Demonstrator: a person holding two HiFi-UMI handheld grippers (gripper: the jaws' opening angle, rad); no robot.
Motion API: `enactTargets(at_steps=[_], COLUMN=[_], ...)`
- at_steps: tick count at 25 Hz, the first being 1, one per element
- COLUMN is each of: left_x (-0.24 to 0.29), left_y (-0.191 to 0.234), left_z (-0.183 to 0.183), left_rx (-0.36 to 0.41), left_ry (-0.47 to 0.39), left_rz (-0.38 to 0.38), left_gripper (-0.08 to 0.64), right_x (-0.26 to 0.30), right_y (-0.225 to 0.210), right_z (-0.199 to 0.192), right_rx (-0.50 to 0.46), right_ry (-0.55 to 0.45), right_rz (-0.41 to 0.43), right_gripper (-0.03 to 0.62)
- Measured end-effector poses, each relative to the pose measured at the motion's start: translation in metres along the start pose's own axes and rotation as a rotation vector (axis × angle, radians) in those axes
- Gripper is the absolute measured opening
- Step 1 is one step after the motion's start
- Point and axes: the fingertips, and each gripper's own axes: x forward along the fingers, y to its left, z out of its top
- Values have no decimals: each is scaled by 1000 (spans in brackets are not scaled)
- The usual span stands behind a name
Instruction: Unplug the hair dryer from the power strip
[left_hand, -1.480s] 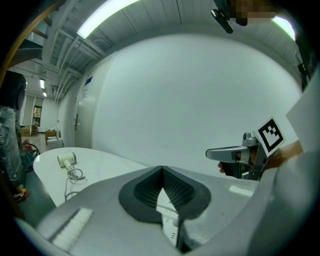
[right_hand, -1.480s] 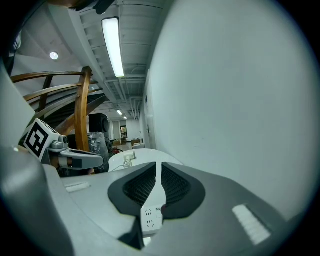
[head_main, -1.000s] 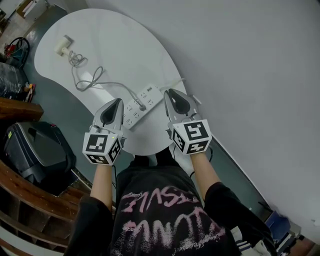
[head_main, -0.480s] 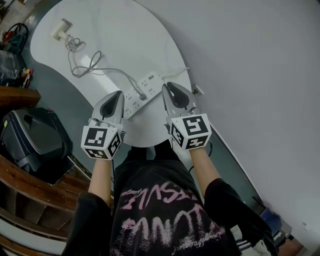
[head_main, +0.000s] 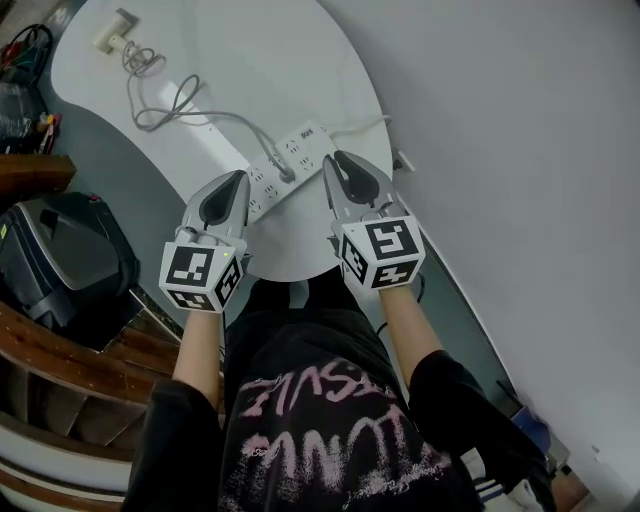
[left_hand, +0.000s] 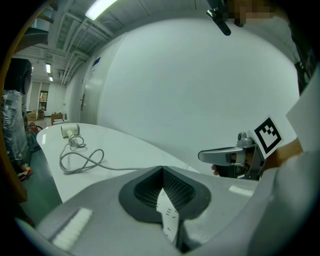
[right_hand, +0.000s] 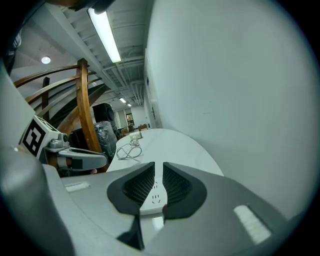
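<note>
Task barely begun: plug (head_main: 287, 176) seated in power strip (head_main: 300, 152), not yet pulled, nothing gripped

Power strip lies slantwise near tabletop (head_main: 250, 60) near edge, toward wall side; cable (head_main: 180, 110) loops off to hair dryer (head_main: 108, 35) at far left corner

Left gripper (head_main: 238, 182) just beside strip's left end, jaws clenched tip to tip, empty

Right gripper (head_main: 335, 165) by strip's right end; jaws just been opening, slightly parted, nothing between them, strip visible beyond gap

Left to do, likely: steady strip, grasp plug, pull it free
</note>
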Motion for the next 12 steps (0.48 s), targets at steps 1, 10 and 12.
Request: enactTargets(at_steps=[1, 10, 12], left_x=[1, 9, 10], left_y=[0, 0, 1], left_z=[-2, -14, -16], left_rx=[-2, -19, -25], left_ry=[3, 20, 23], left_rz=[-1, -3, -1], left_gripper=[1, 0, 0], right_x=[2, 11, 13], right_y=[-1, -1, 1], right_z=[-2, -15, -16], right_rx=[0, 9, 10], right_ry=[4, 31, 35], right_rz=[1, 15, 20], right_gripper=[58, 58, 58])
